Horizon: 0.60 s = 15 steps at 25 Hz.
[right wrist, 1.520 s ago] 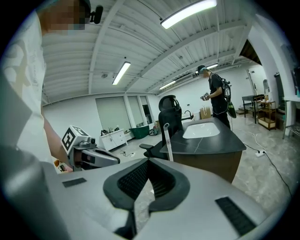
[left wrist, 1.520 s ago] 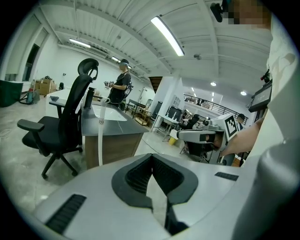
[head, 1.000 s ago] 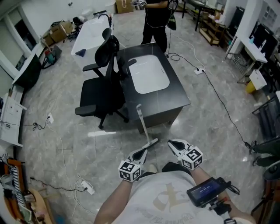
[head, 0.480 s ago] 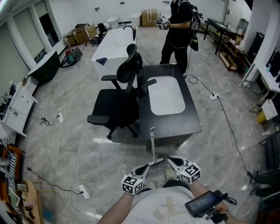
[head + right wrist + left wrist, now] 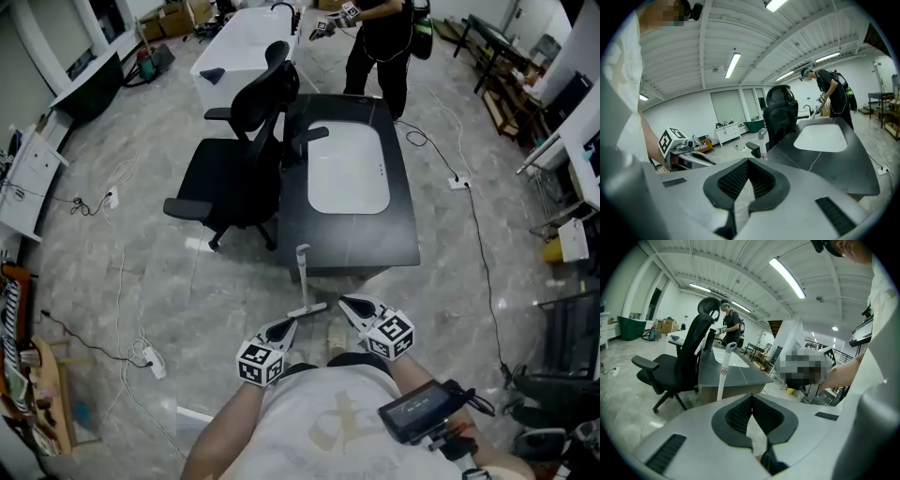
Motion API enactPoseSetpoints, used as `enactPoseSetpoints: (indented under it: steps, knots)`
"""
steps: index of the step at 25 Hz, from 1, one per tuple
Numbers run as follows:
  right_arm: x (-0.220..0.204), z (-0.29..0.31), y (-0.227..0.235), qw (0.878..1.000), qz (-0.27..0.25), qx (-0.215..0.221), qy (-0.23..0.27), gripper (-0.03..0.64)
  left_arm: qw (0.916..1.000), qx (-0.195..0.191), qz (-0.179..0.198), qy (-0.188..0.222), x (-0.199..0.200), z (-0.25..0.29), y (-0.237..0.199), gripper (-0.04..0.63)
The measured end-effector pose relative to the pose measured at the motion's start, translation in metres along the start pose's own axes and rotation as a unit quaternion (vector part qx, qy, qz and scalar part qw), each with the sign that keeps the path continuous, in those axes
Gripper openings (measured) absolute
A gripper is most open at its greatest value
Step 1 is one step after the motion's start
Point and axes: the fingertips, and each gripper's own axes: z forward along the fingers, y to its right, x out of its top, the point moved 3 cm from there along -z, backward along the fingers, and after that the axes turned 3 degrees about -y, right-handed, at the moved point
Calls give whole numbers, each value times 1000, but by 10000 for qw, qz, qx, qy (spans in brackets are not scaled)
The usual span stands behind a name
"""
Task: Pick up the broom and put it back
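The broom (image 5: 303, 274) has a white handle and stands upright against the front edge of the black desk (image 5: 394, 239), with its foot on the floor. In the head view my left gripper (image 5: 287, 325) is just left of and below the broom's foot, shut and holding nothing. My right gripper (image 5: 345, 303) is just right of the foot, also shut and empty. The left gripper view shows the handle (image 5: 723, 373) ahead, above the shut jaws (image 5: 752, 397). In the right gripper view the handle (image 5: 762, 143) rises beyond the shut jaws (image 5: 748, 161).
A black office chair (image 5: 234, 164) stands left of the desk, which has a white sink (image 5: 349, 169) set in it. A person (image 5: 380, 37) stands behind the desk. Cables (image 5: 141, 352) and a power strip lie on the floor at the left, and another cable (image 5: 473, 234) runs at the right.
The head view has swung, so desk and chair sit differently in frame. Both grippers have drifted left with it, still shut and flanking the broom's foot.
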Motion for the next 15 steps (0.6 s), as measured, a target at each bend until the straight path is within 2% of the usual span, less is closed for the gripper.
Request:
enactPoseSetpoints:
  steps: [10,15]
  knots:
    - [-5,9,44,9993,80,268,-233,17,9991,242,-297,-187,0,45,-6,12]
    - [-9,13,55,9985,105,425,-340,17,9971,578,-431,-240,-3,61,-16,12]
